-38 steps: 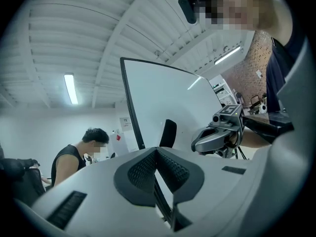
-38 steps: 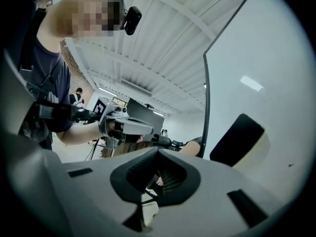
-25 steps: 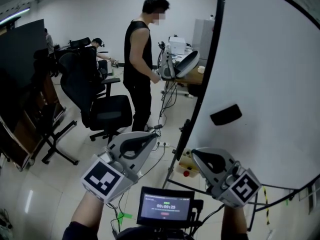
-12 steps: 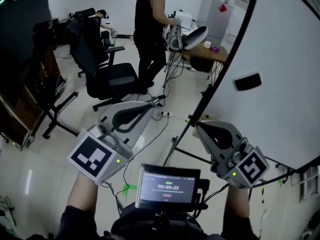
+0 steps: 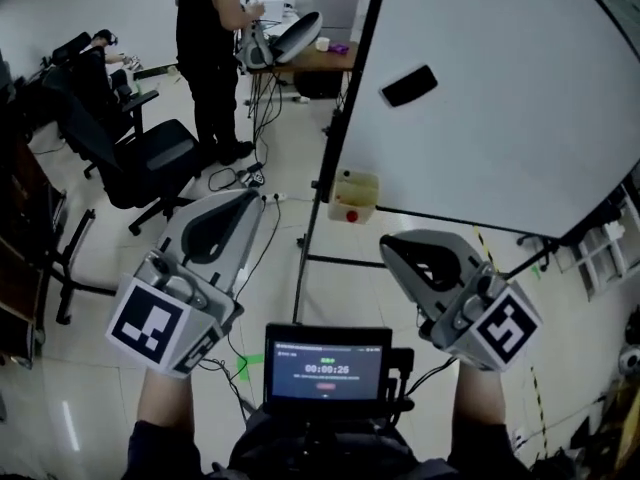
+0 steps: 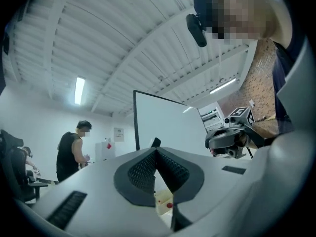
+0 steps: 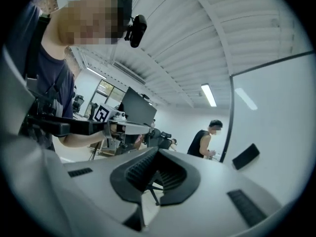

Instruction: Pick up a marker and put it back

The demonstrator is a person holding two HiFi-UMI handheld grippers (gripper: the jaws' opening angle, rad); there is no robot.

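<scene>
No marker shows in any view. In the head view my left gripper (image 5: 243,201) and right gripper (image 5: 393,247) are held side by side over the floor, pointing at a white whiteboard (image 5: 500,108) on a black stand. A black eraser (image 5: 408,85) sticks to the board. In the left gripper view the left gripper (image 6: 157,151) has its ribbed pads meeting at the tip with nothing between them. The right gripper (image 7: 158,150) is shut and empty too; beyond it stand the whiteboard (image 7: 281,127) and the eraser (image 7: 246,156).
A cream box (image 5: 352,196) with a red cap sits on the floor by the board's stand (image 5: 312,228). A person (image 5: 208,38) stands at a table (image 5: 310,58) at the back, near an office chair (image 5: 145,158) and floor cables (image 5: 240,178). A small screen (image 5: 327,368) hangs at my chest.
The view has swung right and down, so the whiteboard now fills the upper right and the standing person sits further left. Both grippers shifted with it and stayed shut.
</scene>
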